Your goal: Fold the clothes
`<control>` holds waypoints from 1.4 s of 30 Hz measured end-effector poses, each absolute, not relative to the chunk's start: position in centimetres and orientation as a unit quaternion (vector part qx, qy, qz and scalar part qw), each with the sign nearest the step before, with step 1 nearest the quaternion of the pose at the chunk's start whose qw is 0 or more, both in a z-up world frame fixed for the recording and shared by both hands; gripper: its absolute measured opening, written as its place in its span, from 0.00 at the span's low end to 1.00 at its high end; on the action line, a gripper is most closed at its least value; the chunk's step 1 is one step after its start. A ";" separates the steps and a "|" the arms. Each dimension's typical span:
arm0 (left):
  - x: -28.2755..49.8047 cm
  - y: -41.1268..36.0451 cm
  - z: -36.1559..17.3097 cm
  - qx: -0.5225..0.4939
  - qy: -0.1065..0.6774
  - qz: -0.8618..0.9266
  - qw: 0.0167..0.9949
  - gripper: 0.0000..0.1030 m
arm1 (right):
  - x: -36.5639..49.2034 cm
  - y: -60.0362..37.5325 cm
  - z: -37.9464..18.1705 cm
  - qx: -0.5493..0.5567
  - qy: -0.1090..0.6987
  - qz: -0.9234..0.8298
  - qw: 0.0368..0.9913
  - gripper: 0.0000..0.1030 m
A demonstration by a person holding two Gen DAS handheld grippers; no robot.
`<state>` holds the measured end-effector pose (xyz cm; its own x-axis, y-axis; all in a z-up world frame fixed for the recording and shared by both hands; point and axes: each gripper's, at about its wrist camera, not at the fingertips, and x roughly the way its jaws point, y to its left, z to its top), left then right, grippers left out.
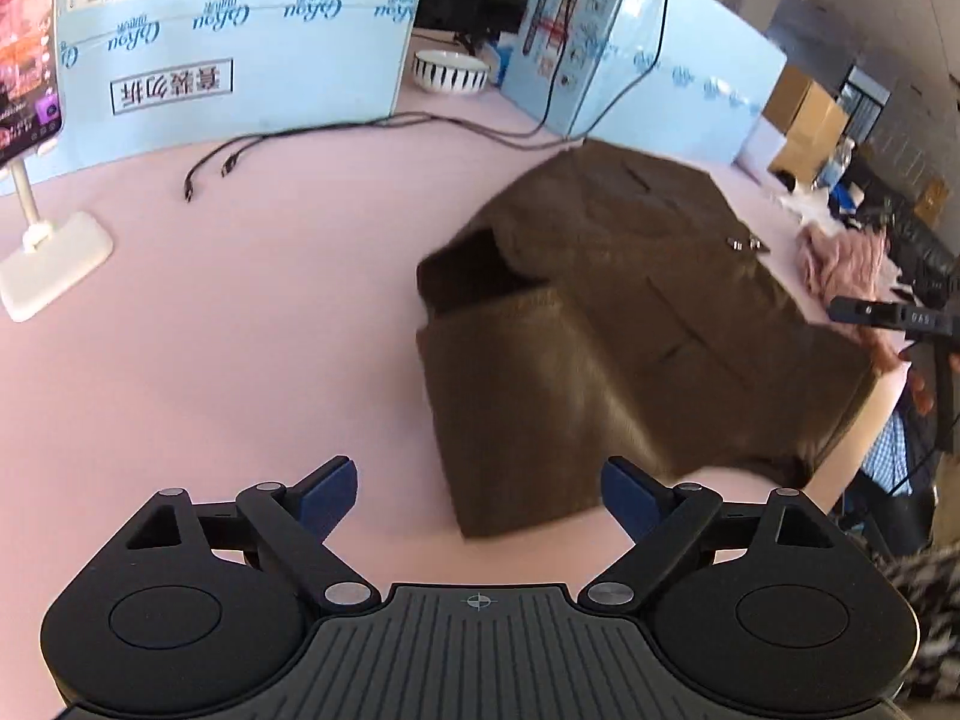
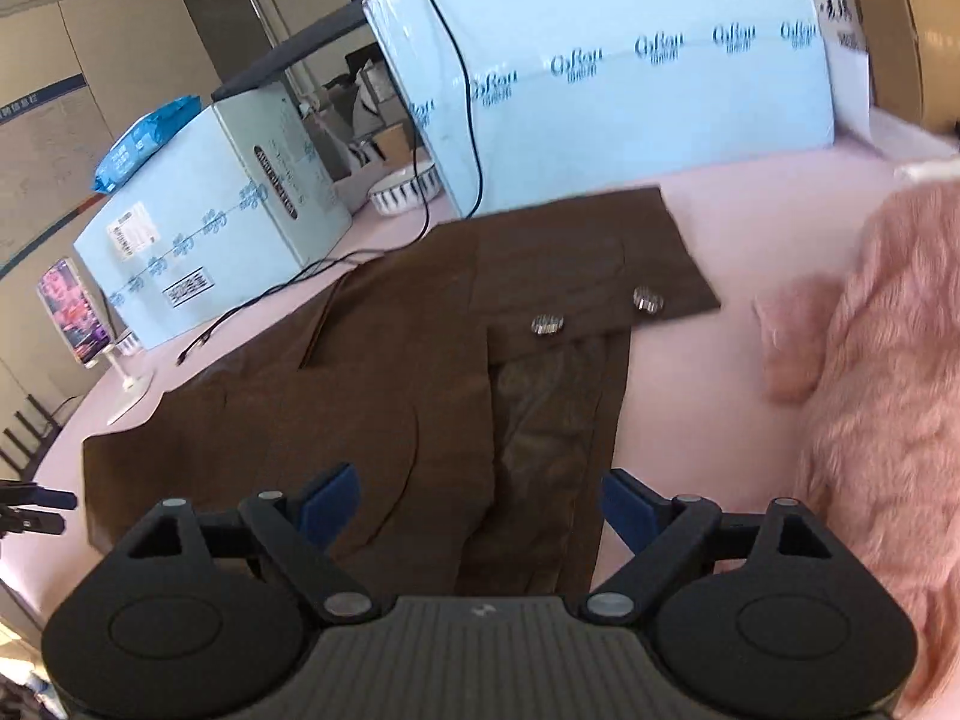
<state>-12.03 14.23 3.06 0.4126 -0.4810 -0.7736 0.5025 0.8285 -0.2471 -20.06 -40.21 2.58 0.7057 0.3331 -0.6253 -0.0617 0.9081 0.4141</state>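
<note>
The brown garment (image 2: pixel 384 372), trousers or a skirt by its buttoned waistband, lay partly folded on the pink table (image 1: pixel 210 360), one part doubled over another so that a lining showed below the two metal buttons (image 2: pixel 647 299). It sat flat and apart from any grip, which reads as a fold just laid down and let go. The left gripper (image 1: pixel 479 495) hung over bare table just beside the garment's near corner, its blue pads (image 1: pixel 330 495) spread wide with nothing between them. The right gripper (image 2: pixel 480 507) hovered over the near edge of the cloth, likewise spread wide, the fabric beneath the jaws but not pinched. Both probably stood open so as to take fresh hold for the next fold.

A fluffy pink garment (image 2: pixel 888 420) waited just beside the brown one, likely next in line. Light-blue cartons (image 2: pixel 630 72) walled the far edge, a striped bowl (image 1: pixel 450 72) between them, black cables (image 1: pixel 252 150) trailing across the table, a phone on a white stand (image 1: pixel 36 180) far left.

Only the right wrist view showed the waistband, buttons and lining clearly; only the left wrist view showed the folded thickness at the garment's end, and the right gripper's tip reaching in from the edge
</note>
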 end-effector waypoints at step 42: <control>-5.1 9.4 1.0 -0.070 0.442 -0.200 0.872 0.80 | -15.3 -29.3 9.7 0.152 0.301 0.234 0.912 0.78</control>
<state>-5.10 9.41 0.96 0.5300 -0.4101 -0.7423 0.2864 0.9104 -0.2985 -15.29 -29.33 9.65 0.7098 0.5178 -0.4776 -0.3349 0.8445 0.4178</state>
